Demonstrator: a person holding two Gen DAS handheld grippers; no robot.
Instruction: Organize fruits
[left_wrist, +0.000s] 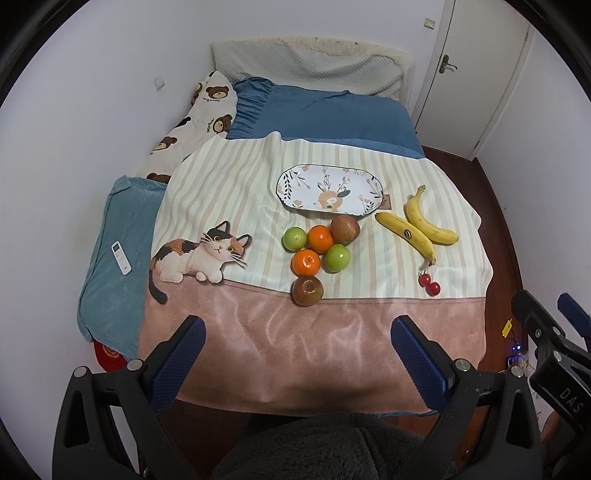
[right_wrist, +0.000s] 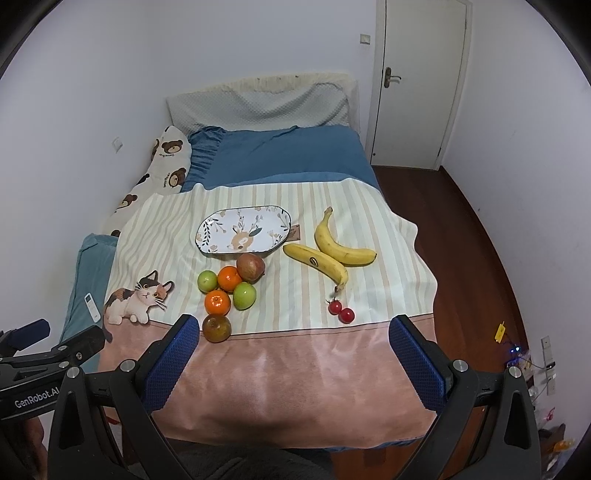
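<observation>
On the striped blanket (left_wrist: 236, 173) lies an oval patterned plate (left_wrist: 330, 189) (right_wrist: 243, 230) with nothing on it. In front of it sits a cluster of fruit: two green apples (left_wrist: 294, 238), two oranges (left_wrist: 320, 239), a reddish apple (left_wrist: 345, 229) and a brownish apple (left_wrist: 307, 291) (right_wrist: 217, 328) nearest me. Two bananas (left_wrist: 421, 225) (right_wrist: 328, 254) lie to the right, with two cherry tomatoes (left_wrist: 429, 283) (right_wrist: 341, 311) below them. My left gripper (left_wrist: 295, 343) and right gripper (right_wrist: 293, 343) both hover open over the blanket's pink border, holding nothing.
A white remote (left_wrist: 121, 257) rests on a teal cushion (left_wrist: 110, 280) at the left. Blue bedding (left_wrist: 325, 114), a bear-print pillow (left_wrist: 199, 122) and a grey pillow lie behind. A white door (right_wrist: 417, 81) and dark wood floor (right_wrist: 480, 236) are to the right, with cables near the wall.
</observation>
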